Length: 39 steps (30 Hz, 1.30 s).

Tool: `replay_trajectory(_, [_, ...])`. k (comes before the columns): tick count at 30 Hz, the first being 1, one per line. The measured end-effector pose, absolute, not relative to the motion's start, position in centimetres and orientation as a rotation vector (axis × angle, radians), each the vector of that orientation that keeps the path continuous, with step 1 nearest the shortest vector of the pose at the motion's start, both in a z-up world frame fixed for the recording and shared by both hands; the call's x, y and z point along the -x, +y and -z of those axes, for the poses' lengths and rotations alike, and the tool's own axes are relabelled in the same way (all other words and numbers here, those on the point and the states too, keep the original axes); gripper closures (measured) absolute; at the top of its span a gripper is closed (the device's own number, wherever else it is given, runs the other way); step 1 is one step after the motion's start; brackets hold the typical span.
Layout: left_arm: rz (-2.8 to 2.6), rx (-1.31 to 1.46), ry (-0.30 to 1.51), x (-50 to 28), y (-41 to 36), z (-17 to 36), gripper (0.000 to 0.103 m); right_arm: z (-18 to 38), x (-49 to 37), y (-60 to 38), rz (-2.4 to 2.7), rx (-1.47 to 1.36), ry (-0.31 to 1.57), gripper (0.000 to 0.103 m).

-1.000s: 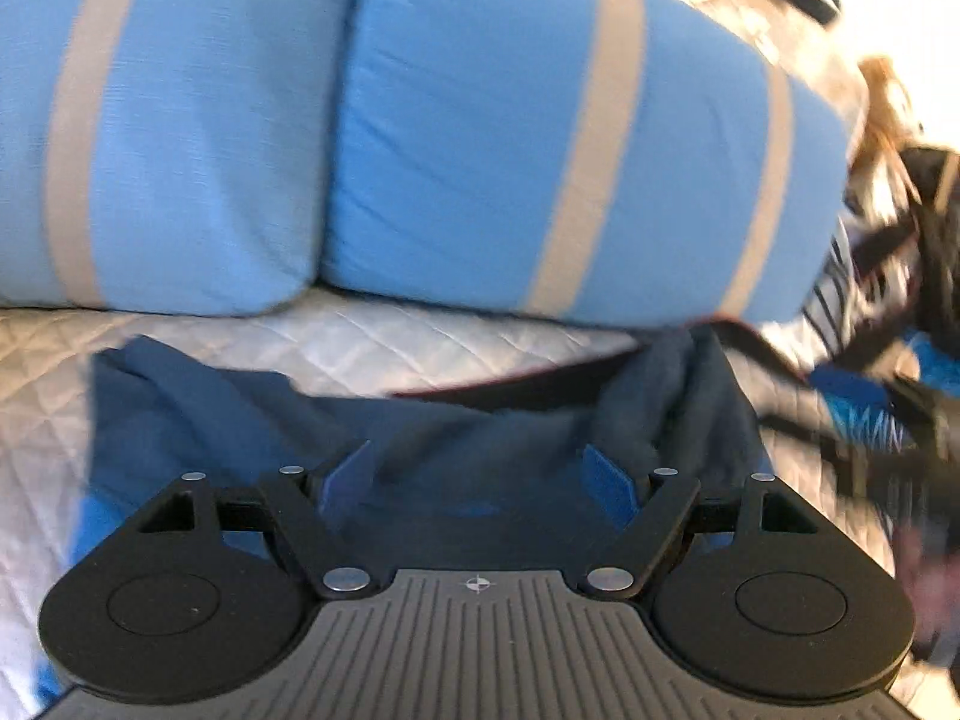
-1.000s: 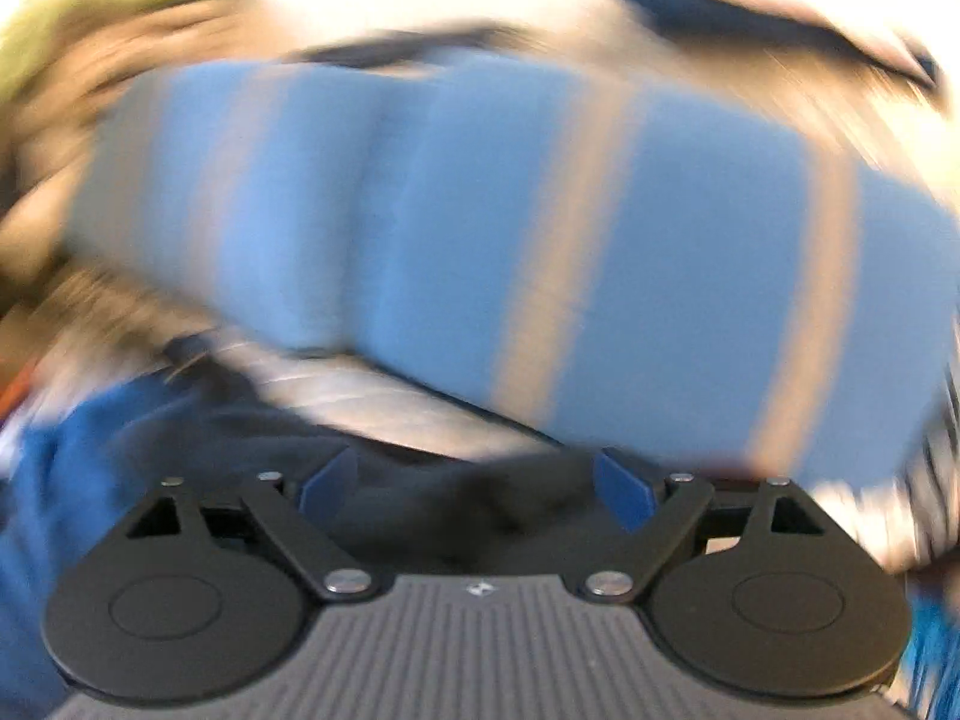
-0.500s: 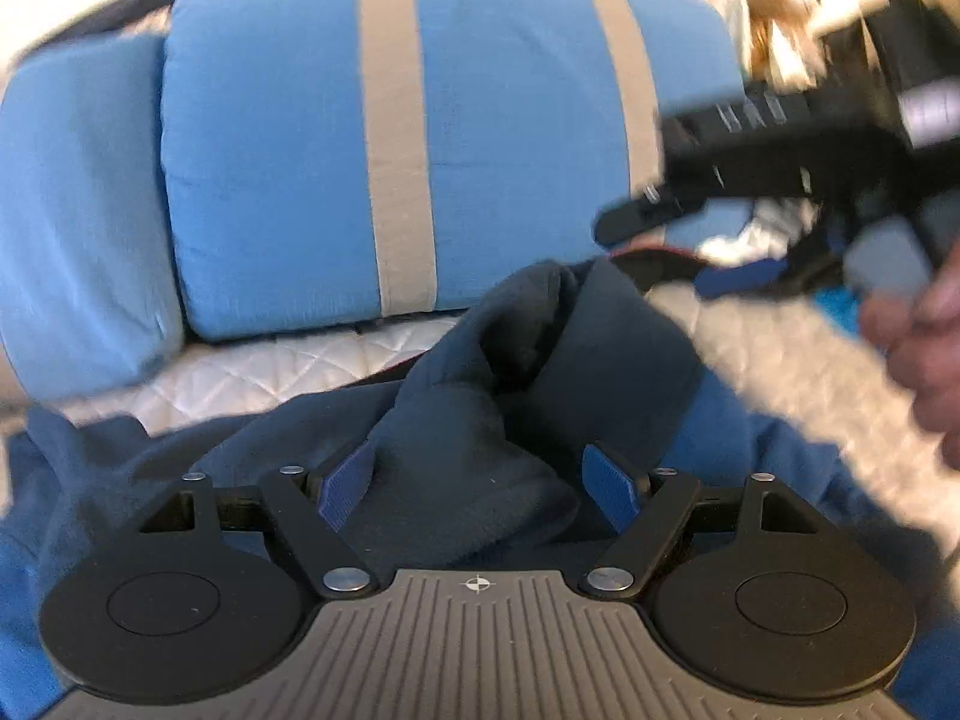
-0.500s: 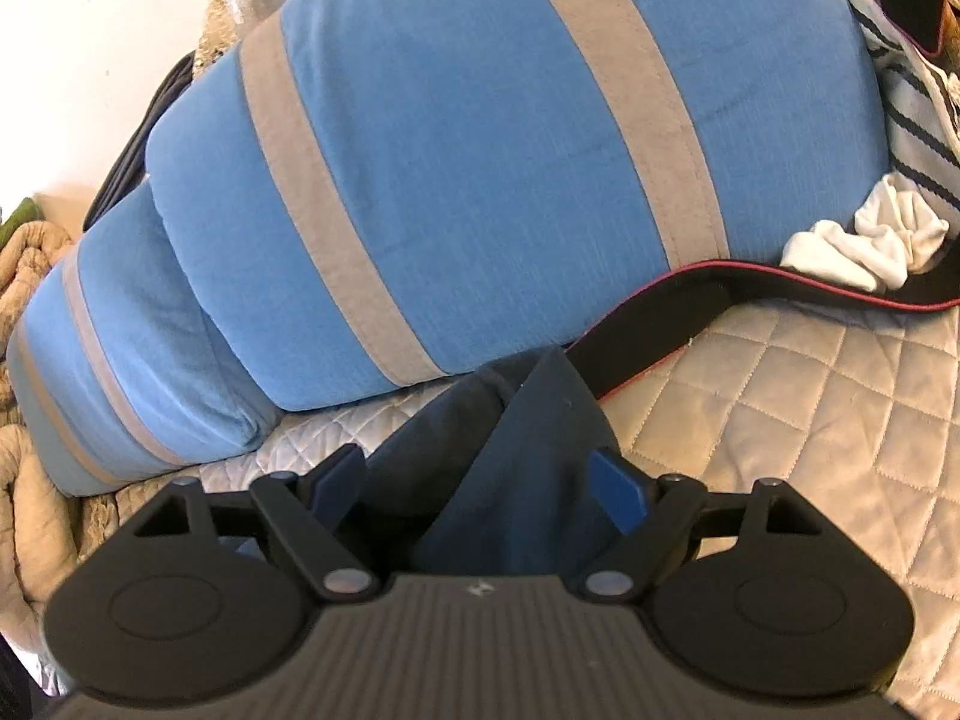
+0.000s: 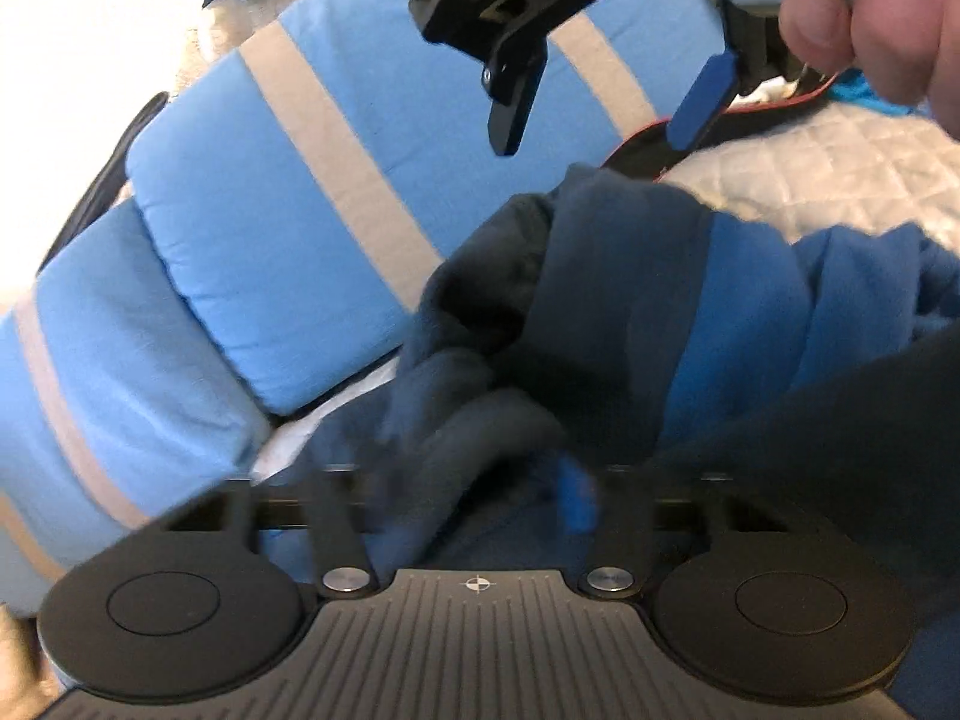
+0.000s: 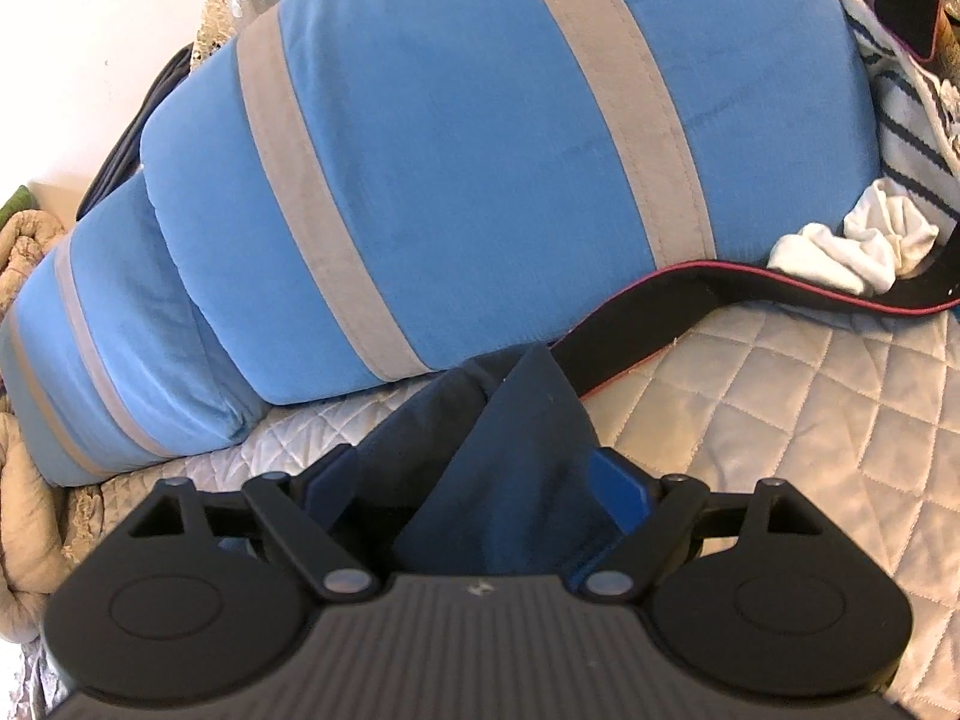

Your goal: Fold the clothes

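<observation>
Nearest in the left wrist view, the left tool (image 5: 480, 480) is seen with its jaws closing; a bunched fold of the dark blue garment (image 5: 600, 324) lies between them, but motion blur hides whether the pads press on it. In the right wrist view, the right tool (image 6: 480, 486) is held with its jaws wide apart, a peaked fold of the garment (image 6: 516, 444) standing between the blue pads without being pinched. The garment is spread on the quilted bed cover (image 6: 810, 396), its crumpled mass extending toward 3 o'clock in the left view. Beyond it, at 12 o'clock, two blue pillows with grey stripes (image 6: 480, 150) are lined up. A black strap with red edging (image 6: 690, 294) runs from the pillow base toward 2 o'clock, with a white cloth (image 6: 852, 246) lying on it. Farthest, at 1 o'clock in the left view, a hand (image 5: 888, 18) is seen gripping the right tool's handle.
</observation>
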<state>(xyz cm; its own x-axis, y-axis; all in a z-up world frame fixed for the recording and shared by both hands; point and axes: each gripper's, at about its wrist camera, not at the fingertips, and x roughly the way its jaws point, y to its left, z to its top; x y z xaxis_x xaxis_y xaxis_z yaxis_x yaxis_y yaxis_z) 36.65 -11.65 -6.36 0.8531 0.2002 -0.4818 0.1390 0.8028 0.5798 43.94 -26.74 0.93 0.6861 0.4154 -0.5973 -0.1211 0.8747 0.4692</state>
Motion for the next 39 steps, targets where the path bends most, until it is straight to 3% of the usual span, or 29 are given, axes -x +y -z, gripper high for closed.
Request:
replay_trajectory(1, [-0.04, -0.664, 0.546, -36.3, -11.6, 6.4, 0.084, -0.9, -44.0, -26.7, -0.315, -0.421, 0.762, 0.013])
replay_trajectory(3, [-0.048, -0.701, 0.522, -35.7, -11.6, 6.5, 0.089, -0.9, -44.4, -26.7, -0.323, -0.435, 0.763, 0.013])
replay_trajectory(14, [0.018, -0.885, 0.496, -34.0, -11.8, 7.1, 0.091, -1.1, -49.3, -25.6, -0.391, -0.636, 0.848, 0.013])
replay_trajectory(25, [0.07, -1.045, 0.496, -33.3, -12.4, 8.4, 0.092, -0.9, -53.2, -20.6, -0.318, -0.518, 1.061, 0.023])
replay_trajectory(28, [0.081, -1.046, 0.506, -33.4, -12.3, 8.4, 0.092, -0.1, -54.2, -19.1, -0.318, -0.465, 1.116, 0.042])
replay_trajectory(29, [0.081, -1.048, 0.506, -33.5, -12.3, 8.4, 0.092, 0.3, -54.5, -18.7, -0.322, -0.455, 1.133, 0.058])
replay_trajectory(30, [0.08, -1.048, 0.504, -33.5, -12.3, 8.4, 0.092, 0.6, -54.5, -18.6, -0.322, -0.449, 1.134, 0.081])
replay_trajectory(31, [0.079, -1.047, 0.502, -33.6, -12.3, 8.4, 0.092, 0.9, -54.3, -18.8, -0.321, -0.445, 1.116, 0.087])
replay_trajectory(35, [0.066, -1.012, 0.48, -34.0, -12.0, 8.3, 0.092, 1.8, -53.2, -21.5, -0.401, -0.537, 0.987, 0.09])
replay_trajectory(39, [0.049, -0.973, 0.446, -34.8, -11.8, 8.3, 0.092, 4.7, -52.2, -27.1, -0.531, -0.82, 0.862, 0.092])
